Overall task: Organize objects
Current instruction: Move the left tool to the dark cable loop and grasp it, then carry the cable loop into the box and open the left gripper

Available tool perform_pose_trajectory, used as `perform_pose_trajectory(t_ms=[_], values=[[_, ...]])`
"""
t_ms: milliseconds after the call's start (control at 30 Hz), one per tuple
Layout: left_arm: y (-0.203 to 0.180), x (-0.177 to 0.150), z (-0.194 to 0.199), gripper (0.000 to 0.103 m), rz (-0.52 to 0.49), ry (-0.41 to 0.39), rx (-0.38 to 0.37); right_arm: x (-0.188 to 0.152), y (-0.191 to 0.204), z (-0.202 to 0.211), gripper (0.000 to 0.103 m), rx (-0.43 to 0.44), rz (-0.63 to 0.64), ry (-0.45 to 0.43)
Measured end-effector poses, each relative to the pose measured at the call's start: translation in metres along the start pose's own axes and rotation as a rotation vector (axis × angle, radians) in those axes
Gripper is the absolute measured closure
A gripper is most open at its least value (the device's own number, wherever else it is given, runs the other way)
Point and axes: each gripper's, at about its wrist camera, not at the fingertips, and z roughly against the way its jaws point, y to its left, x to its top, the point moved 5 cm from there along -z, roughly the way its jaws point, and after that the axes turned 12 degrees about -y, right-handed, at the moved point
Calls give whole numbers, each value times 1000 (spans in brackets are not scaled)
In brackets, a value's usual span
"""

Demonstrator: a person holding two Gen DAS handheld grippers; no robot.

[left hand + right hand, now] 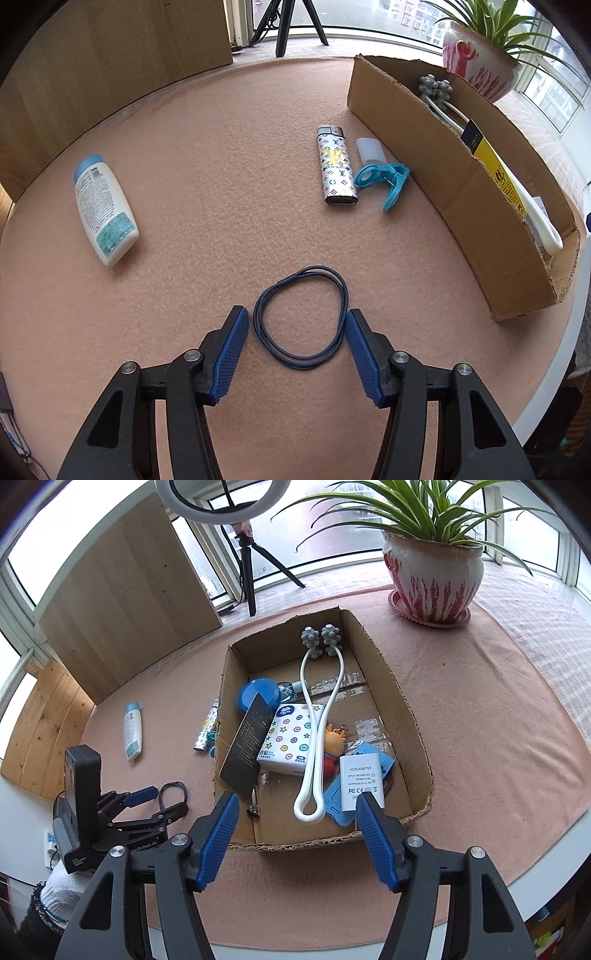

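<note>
A dark elastic band [301, 317] lies in a loop on the pink mat. My left gripper [297, 310] points down over it with a blue pad on each side of the loop, close to the cord but not squeezing it. The right wrist view shows the same left gripper [166, 799] at the band [173, 786], left of the cardboard box [402, 716]. My right gripper [297, 795] hangs open over the box's near end, holding nothing. A white lotion bottle [105, 210], a patterned lighter [336, 166] and a teal clip [388, 181] lie on the mat.
The box [424, 166] holds a white massager [314, 738], a tissue pack [286, 742], a white adapter [360, 779] and other small items. A potted plant [432, 579] stands behind it. A tripod [247, 565] and a wooden board [122, 602] are at the back.
</note>
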Motion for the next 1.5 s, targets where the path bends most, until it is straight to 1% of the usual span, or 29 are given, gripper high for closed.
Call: perform_pose_trajectory(t_ms=[33, 67, 100, 167, 200, 233, 267, 433, 533, 700, 800, 933, 1133, 1300, 1500], values=[[1, 0, 0, 54, 2, -3, 0, 0, 0, 0, 41, 0, -2, 0], [1, -1, 2, 61, 2, -7, -2, 0, 1, 0, 41, 0, -4, 0], [2, -2, 3, 65, 5, -9, -6, 0, 1, -1, 41, 0, -5, 0], [6, -2, 4, 81, 19, -10, -14, -1, 2, -2, 41, -1, -6, 3], [8, -1, 4, 85, 31, -9, -22, -1, 4, -3, 41, -1, -6, 5], [15, 4, 2, 94, 48, -6, -32, -2, 5, -3, 41, -1, -5, 5], [17, 4, 1, 98, 65, -3, -47, -2, 5, -4, 41, 0, -3, 6], [23, 2, 4, 98, 127, -5, -94, -2, 7, -3, 41, -4, -4, 4], [25, 5, 9, 98, 154, -20, -104, -2, 5, -3, 41, -8, -5, 3], [24, 17, 24, 98, 176, -57, -131, -1, 2, 0, 41, -16, -11, -4], [20, 30, 33, 98, 181, -83, -148, -1, 1, 3, 41, -23, -15, -12], [13, 49, 43, 98, 167, -116, -169, -1, -2, 7, 41, -44, -3, -23], [-8, 74, 54, 98, 133, -150, -202, -4, -8, 11, 41, -67, 0, -31], [-36, 95, 54, 98, 92, -166, -236, -7, -12, 14, 41, -85, 9, -37], [-71, 111, 53, 98, 54, -173, -288, -10, -19, 16, 41, -94, 3, -33]])
